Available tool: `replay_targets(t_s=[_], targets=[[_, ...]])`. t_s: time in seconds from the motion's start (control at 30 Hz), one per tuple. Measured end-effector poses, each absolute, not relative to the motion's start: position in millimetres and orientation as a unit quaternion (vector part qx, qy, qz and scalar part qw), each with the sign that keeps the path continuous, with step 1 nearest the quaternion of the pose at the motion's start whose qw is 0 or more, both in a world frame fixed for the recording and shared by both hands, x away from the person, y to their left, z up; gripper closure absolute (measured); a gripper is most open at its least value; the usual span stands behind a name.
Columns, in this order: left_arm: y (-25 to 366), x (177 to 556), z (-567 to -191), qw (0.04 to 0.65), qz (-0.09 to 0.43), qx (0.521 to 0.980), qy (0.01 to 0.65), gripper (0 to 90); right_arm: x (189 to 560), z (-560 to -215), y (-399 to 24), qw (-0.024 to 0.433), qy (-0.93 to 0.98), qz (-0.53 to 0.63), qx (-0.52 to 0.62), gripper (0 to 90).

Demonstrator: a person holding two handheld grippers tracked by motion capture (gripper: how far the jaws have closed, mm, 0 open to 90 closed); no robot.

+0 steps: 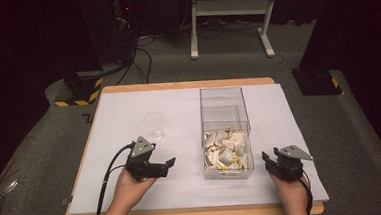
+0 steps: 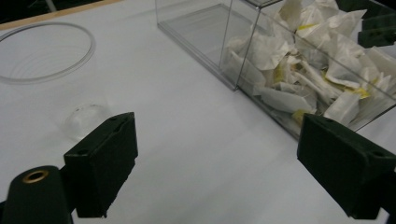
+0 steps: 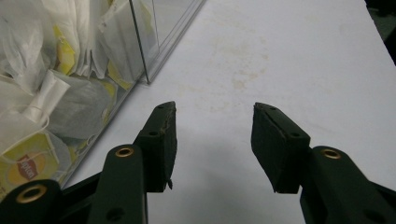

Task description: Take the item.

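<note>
Grippers both on the white table [image 1: 128, 111], one in each hand, nothing held. Left gripper [image 1: 168, 165] sits left of the clear box [image 1: 223, 103], pointing right toward it; in the left gripper view its jaws are spread wide with bare tabletop between them, no contact with anything. Right gripper [image 1: 266, 159] sits just beside the box's right wall near the front corner, jaws partly apart and empty, pads [image 3: 164, 135] over plain table in the right gripper view. Clear box is a long two-compartment plastic case standing mid-table, slightly right of centre; far compartment looks bare, near compartment is packed with tea bags [image 1: 226, 153], white paper sachets with yellow tags, piled loose. In the left gripper view the tea bags [image 2: 303, 70] show through the side wall up and right of the jaws; in the right gripper view they press against the wall at left, one yellow tag reading Lipton at lower left. Clear glass [image 1: 154, 124] stands upright on the table left of the box, beyond the left gripper, apart from it; its rim [image 2: 46, 51] shows at upper left in the left gripper view. Table surface has faint stains ahead of the right jaws.
</note>
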State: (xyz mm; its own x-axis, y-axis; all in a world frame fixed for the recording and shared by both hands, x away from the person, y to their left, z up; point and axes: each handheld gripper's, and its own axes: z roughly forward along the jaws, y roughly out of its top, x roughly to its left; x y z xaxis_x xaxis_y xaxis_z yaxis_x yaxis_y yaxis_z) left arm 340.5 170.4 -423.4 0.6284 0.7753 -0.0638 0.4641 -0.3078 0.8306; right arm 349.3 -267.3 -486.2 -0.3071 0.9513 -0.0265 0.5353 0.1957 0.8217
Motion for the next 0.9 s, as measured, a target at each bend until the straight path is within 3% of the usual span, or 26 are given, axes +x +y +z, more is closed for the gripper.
replay_targets(t_s=[0.9], targets=[[98, 352, -400, 0.458, 0.142, 0.809, 0.340, 14.6, 350, -485, -268, 0.272, 0.719, 0.382, 0.513, 50.8]])
